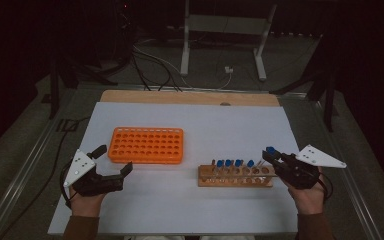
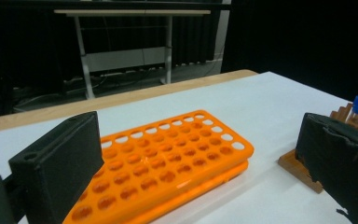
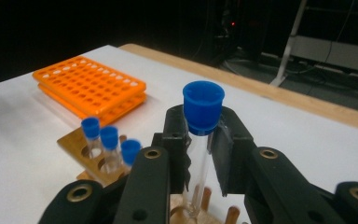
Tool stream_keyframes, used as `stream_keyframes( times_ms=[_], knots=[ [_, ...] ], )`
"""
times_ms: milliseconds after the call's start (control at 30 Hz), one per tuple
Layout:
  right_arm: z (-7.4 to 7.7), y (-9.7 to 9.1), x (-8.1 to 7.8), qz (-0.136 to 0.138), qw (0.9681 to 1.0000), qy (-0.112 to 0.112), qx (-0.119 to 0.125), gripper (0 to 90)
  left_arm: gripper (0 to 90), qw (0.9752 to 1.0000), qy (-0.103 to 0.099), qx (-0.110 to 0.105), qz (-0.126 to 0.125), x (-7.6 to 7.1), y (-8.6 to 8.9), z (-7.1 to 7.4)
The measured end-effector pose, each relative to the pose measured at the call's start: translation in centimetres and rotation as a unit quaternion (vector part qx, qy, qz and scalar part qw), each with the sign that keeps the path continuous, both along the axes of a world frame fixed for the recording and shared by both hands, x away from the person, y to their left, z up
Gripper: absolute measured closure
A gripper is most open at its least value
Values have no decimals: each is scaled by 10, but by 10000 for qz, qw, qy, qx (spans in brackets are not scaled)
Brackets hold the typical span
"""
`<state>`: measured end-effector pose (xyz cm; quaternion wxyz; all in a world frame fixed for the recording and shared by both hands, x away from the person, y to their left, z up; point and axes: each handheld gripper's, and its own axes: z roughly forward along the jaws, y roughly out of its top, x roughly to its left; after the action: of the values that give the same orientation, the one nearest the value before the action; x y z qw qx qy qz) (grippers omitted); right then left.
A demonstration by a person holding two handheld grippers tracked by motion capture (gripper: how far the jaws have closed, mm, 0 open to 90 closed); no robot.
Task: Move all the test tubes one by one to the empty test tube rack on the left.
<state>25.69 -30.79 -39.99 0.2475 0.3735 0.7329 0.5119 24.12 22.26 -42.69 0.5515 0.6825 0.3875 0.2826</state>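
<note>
Over wooden rack (image 1: 236,176): R tool (image 3: 204,154) clamps blue-capped tube (image 3: 200,135); L tool (image 1: 114,161) wide open.

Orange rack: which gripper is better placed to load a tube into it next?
Right. The right gripper is already shut on a blue-capped tube lifted above the wooden rack. The left gripper sits open, holding nothing, beside the orange rack.

A white-topped table (image 1: 195,125) with a wooden far edge carries an orange tube rack (image 1: 146,145) at left and a wooden rack (image 1: 235,176) holding blue-capped tubes (image 1: 228,164) at right.
</note>
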Motion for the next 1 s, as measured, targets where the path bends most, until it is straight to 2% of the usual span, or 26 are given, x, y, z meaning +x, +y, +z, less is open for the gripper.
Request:
stream_keyframes(
  times_ms=[300,533,733,1000],
  knots=[
    [12,9,16,0,9999,-158,71,766,15,9994,-85,213,-266,12,-22,12],
    [17,35,30,217,9996,-165,27,765,16,9985,-60,281,-460,25,-41,15],
    [24,58,36,457,9987,-213,54,765,16,9980,-159,274,-553,30,-53,16],
    [25,88,43,778,9966,-138,215,766,16,9963,-256,260,-780,35,-73,21]
  ],
)
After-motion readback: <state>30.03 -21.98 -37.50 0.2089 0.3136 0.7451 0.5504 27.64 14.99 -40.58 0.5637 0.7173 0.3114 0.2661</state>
